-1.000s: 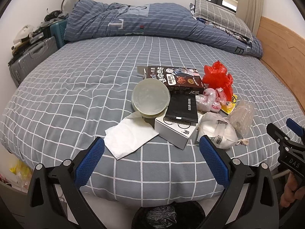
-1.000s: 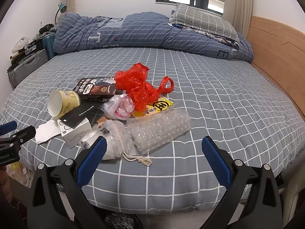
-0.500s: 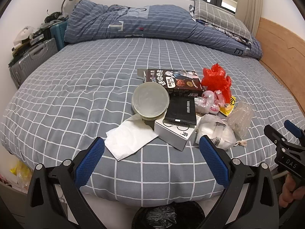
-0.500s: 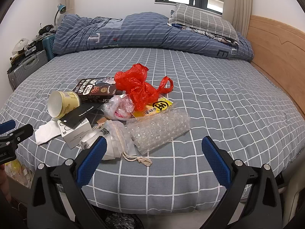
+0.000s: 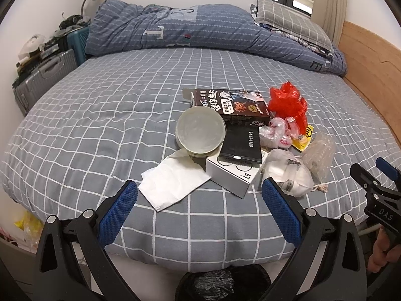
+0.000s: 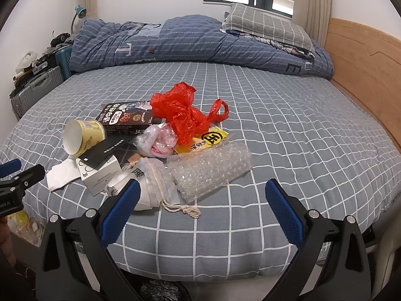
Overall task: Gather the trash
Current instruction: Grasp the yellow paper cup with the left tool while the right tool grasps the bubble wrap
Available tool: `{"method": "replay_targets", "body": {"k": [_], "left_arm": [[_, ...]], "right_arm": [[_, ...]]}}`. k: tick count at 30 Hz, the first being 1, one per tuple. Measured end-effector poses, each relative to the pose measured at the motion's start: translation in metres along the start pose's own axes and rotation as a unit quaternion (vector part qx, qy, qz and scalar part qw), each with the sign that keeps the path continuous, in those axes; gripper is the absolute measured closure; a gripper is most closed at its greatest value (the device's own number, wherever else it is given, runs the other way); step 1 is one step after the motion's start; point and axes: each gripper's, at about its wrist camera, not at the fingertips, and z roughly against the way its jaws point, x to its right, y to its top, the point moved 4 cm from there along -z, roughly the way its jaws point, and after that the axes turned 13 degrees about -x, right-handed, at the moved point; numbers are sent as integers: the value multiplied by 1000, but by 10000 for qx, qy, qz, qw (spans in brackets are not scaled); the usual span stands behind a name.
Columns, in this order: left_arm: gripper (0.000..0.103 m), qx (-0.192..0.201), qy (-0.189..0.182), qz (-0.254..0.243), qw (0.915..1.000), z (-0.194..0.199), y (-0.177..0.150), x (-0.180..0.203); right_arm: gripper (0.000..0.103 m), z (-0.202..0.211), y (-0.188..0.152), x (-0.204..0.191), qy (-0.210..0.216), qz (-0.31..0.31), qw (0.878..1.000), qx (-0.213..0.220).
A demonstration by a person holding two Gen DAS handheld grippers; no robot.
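1. At the near edge of the bed, both grippers are held level and aimed across the checked cover. The left gripper has its jaws spread wide and holds nothing; the right gripper is likewise wide open and empty.
2. Compared with the frames a second ago, both views have drawn back slightly. The trash lies a little farther from the fingertips, and nothing on the bed has shifted.
3. The trash sits in one cluster near the foot of the bed. A rolled quilt and pillow lie well beyond it, and a wooden headboard bounds the right side. Bare cover lies open to the left and the right of the cluster.
4. A black-lined bin stands on the floor below the bed edge, between the left gripper's fingers.
5. Cluster items, larger to smaller:
   - bubble wrap
   - red plastic bag
   - dark printed box
   - white box
   - white napkin
   - paper cup, lying on its side
   - drawstring pouch
   - yellow wrapper
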Motion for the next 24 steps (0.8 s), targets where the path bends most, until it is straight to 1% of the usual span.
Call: {"method": "replay_targets", "body": {"k": [3, 6, 9, 11, 13, 16, 19, 22, 24], "left_arm": [[6, 0, 12, 27, 10000, -8, 11, 1], [6, -99, 72, 34, 9999, -26, 22, 2], [6, -215, 95, 79, 9997, -43, 32, 0], [6, -286, 55, 145, 9995, -54, 40, -3], [6, -325, 5, 170, 9993, -60, 45, -3], [6, -371, 134, 80, 9992, -75, 54, -1], [6, -443, 130, 89, 9989, -86, 59, -1], [6, -456, 114, 103, 9988, -92, 64, 1], [6, -465, 135, 24, 9988, -95, 66, 4]], "right_arm": [[7, -12, 7, -1, 45, 21, 10000, -9], [9, -33, 6, -3, 134, -2, 9996, -232], [10, -39, 9, -7, -7, 159, 9996, -212], [10, -46, 13, -4, -46, 140, 9996, -258], [10, -55, 19, 1, 14, 57, 9994, -340], [10, -70, 26, 4, 50, 26, 9988, -479], [10, -82, 30, 5, 142, -13, 9978, -643], [10, -98, 30, 7, 296, -125, 9957, -865], [10, -104, 29, 8, 338, -189, 9945, -976]]}}
